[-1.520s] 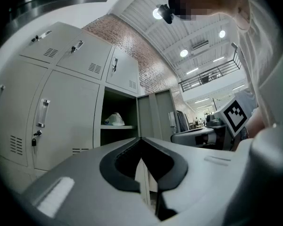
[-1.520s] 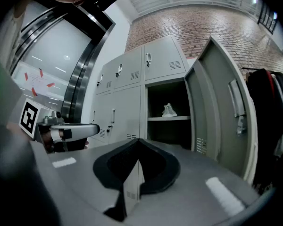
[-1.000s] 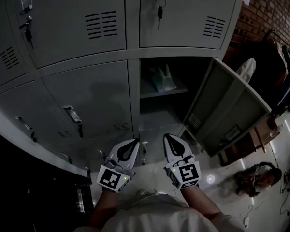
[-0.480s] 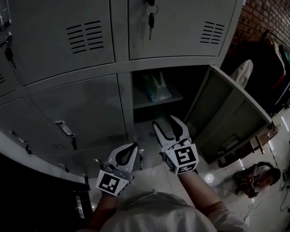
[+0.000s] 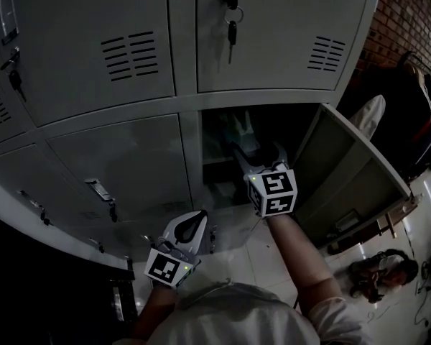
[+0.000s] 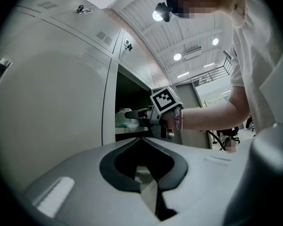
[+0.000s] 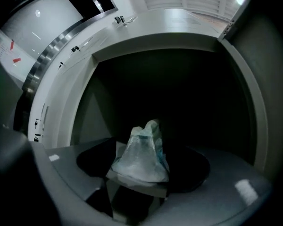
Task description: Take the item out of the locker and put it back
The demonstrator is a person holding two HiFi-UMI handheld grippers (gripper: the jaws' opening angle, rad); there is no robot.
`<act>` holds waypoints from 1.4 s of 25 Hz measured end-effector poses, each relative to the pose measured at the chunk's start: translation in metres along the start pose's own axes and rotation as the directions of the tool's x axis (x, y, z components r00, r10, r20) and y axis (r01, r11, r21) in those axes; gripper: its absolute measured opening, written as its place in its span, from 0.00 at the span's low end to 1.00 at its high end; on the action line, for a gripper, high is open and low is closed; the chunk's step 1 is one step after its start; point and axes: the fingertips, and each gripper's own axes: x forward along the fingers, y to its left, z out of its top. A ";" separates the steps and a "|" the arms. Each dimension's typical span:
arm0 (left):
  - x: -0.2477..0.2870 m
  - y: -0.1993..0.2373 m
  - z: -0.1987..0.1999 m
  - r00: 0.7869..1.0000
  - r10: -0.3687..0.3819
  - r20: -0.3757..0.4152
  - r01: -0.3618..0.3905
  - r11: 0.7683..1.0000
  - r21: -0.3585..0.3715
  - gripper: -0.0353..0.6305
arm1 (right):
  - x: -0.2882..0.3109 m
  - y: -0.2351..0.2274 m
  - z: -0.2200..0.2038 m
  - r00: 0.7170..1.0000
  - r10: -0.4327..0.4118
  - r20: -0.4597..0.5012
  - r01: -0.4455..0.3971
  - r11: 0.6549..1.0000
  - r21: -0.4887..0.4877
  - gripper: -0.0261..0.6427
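Note:
The item is a pale bluish plastic bag (image 5: 237, 129) standing on the shelf (image 5: 217, 161) inside the open locker. In the right gripper view the bag (image 7: 142, 157) sits just ahead, seen between the two spread jaws, with no pad touching it. My right gripper (image 5: 257, 154) reaches level into the locker mouth. Its jaws have just been opening and now stand wide, holding nothing. My left gripper (image 5: 198, 218) hangs lower, in front of the closed neighbouring door, shut and empty. From the left gripper view the right gripper (image 6: 129, 114) points at the bag (image 6: 122, 118).
The locker's door (image 5: 352, 171) swings out to the right of my right arm. Keys (image 5: 231, 27) hang from the locker above. Closed grey lockers fill the left. A brick wall and a clothes rack (image 5: 424, 106) stand far right, with a dark bundle (image 5: 377, 273) on the floor.
The right gripper rose and went forward from beside the left one into the locker mouth, and its jaws went from shut to wide open. The left gripper stayed low and shut.

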 end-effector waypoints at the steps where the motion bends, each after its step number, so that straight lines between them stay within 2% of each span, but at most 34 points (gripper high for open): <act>1: 0.001 0.003 -0.001 1.000 0.005 0.001 -0.005 1.000 -0.001 0.01 | 0.004 0.000 0.000 1.000 0.008 -0.010 -0.008 1.000 0.000 0.49; 3: 0.002 0.006 -0.005 1.000 0.011 -0.018 -0.011 1.000 -0.005 0.01 | 0.011 0.002 -0.003 0.999 0.026 -0.038 -0.026 1.000 0.000 0.48; 7: 0.003 0.006 -0.007 1.000 0.008 -0.026 -0.008 1.000 -0.002 0.01 | 0.014 0.005 -0.011 0.997 0.018 -0.070 -0.020 1.000 -0.024 0.38; 11: 0.003 0.008 -0.003 1.000 0.010 -0.021 -0.010 1.000 -0.002 0.01 | 0.014 0.002 -0.009 0.998 -0.009 -0.064 0.005 0.998 -0.056 0.14; 13: 0.003 0.008 -0.004 1.000 0.012 -0.023 -0.012 1.000 -0.001 0.01 | 0.013 0.001 -0.009 0.998 -0.013 -0.064 0.009 0.998 -0.064 0.11; 19: 0.001 0.008 -0.001 1.000 0.016 -0.013 -0.016 1.000 -0.003 0.01 | 0.004 0.001 0.000 1.000 -0.005 -0.031 0.003 0.998 -0.066 0.07; 24: -0.003 0.008 0.000 1.000 0.018 -0.010 -0.018 1.000 -0.003 0.01 | -0.037 0.007 0.029 0.996 0.019 0.083 -0.014 0.998 -0.055 0.07; 26: -0.005 0.011 0.003 0.999 0.034 0.000 -0.034 0.999 -0.004 0.01 | -0.064 0.010 0.029 0.990 0.027 0.139 -0.024 1.000 -0.020 0.07; 30: -0.011 0.018 0.005 0.997 0.076 0.004 -0.076 0.997 -0.010 0.01 | -0.116 0.024 0.002 0.986 0.023 0.163 -0.033 0.998 0.059 0.07; 33: -0.016 0.021 0.013 0.994 0.109 0.033 -0.109 0.994 -0.008 0.01 | -0.135 0.048 -0.018 0.987 0.053 0.149 -0.057 0.998 0.020 0.07; 35: -0.018 0.019 0.013 0.994 0.108 0.033 -0.108 0.994 -0.014 0.01 | -0.143 0.063 -0.036 0.991 0.074 0.107 -0.075 0.997 -0.002 0.07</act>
